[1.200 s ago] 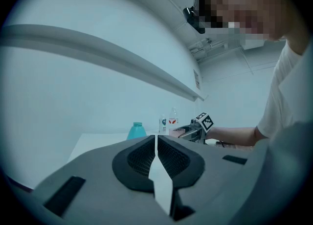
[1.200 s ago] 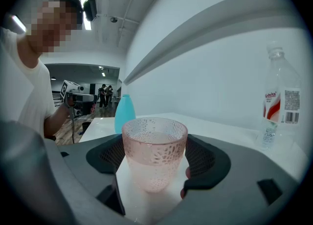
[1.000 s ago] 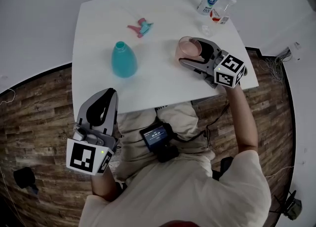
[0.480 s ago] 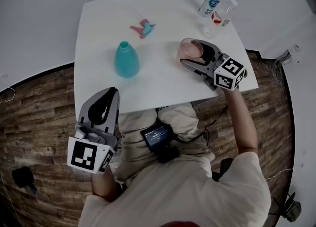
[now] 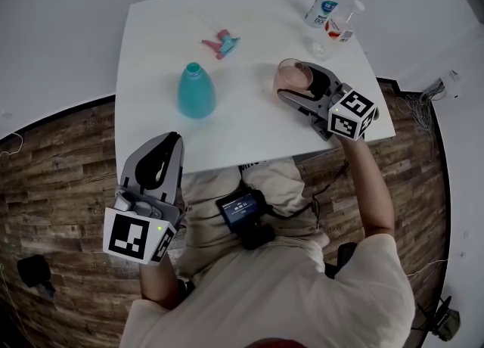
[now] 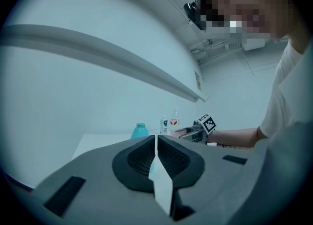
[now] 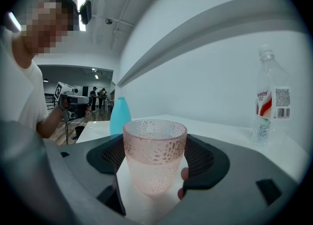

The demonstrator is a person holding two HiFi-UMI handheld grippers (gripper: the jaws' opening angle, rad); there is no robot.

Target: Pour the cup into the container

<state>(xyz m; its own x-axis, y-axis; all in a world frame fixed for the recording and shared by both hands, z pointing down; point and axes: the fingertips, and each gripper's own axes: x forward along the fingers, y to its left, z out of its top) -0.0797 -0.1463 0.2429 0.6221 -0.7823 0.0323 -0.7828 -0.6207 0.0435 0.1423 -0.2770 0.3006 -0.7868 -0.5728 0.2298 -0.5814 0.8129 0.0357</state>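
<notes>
Pressing on both sides of a pink cup (image 7: 154,155), the fingers (image 7: 205,158) of the right gripper (image 5: 297,80) are clenched around it. The cup is held upright, partly filled with liquid, at the right side of the white counter (image 5: 242,131). The fingers (image 6: 139,158) of the left gripper (image 5: 162,146) are closed together on nothing, at the lower left, off the counter's near edge. A teal bottle (image 5: 196,93) is seen left of the cup, well apart. Two clear bottles (image 5: 321,4) are placed at the upper right.

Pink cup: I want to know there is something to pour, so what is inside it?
The pink cup, between the jaws of the right gripper, holds pale liquid to about mid-height, seen through its wall. The textured wall blurs anything at the bottom.
</notes>
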